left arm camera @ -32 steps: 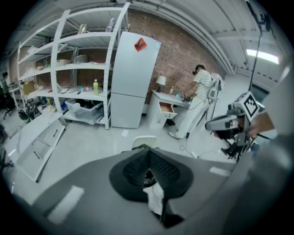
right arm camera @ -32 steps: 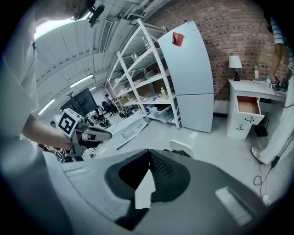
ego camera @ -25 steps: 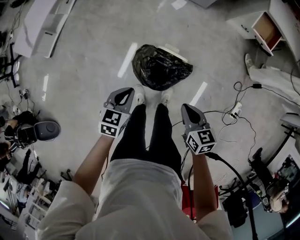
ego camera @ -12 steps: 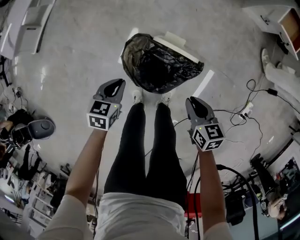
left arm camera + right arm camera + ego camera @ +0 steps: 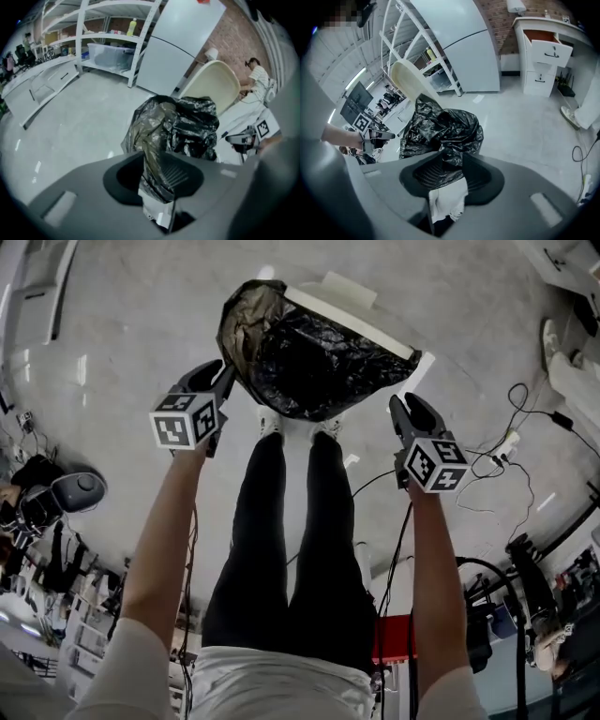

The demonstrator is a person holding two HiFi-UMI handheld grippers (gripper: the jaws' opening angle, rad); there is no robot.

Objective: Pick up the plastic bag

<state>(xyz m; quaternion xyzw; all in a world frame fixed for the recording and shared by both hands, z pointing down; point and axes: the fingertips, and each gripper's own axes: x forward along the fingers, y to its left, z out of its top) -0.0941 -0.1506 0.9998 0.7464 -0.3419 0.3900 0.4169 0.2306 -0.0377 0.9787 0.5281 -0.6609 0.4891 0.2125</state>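
The black plastic bag (image 5: 319, 357) sits on the grey floor (image 5: 122, 324), right in front of the toes of the person's white shoes (image 5: 271, 424). The bag is shiny and full of wrinkles, and its mouth is open and wide. One side of it looks thin and a bit brown. A pale, round piece like a lid (image 5: 213, 84) stands up just behind the bag. The left gripper (image 5: 218, 376) points down at the left edge of the bag, and its tip is right up against that edge. Its jaws are partly apart and have just been opening. A fold of the bag shows in the gap between them, but the pads are not squeezing it. The right gripper (image 5: 413, 405) points down near the right corner of the bag. Its jaws are partly apart too and have just been opening - the bag shows through that gap as well, with a white shoe lower down, and nothing is pinched. The person's legs in black trousers (image 5: 281, 540) stand between the two arms. Wires (image 5: 497, 451) lie on the floor off to the right, well away from the bag.
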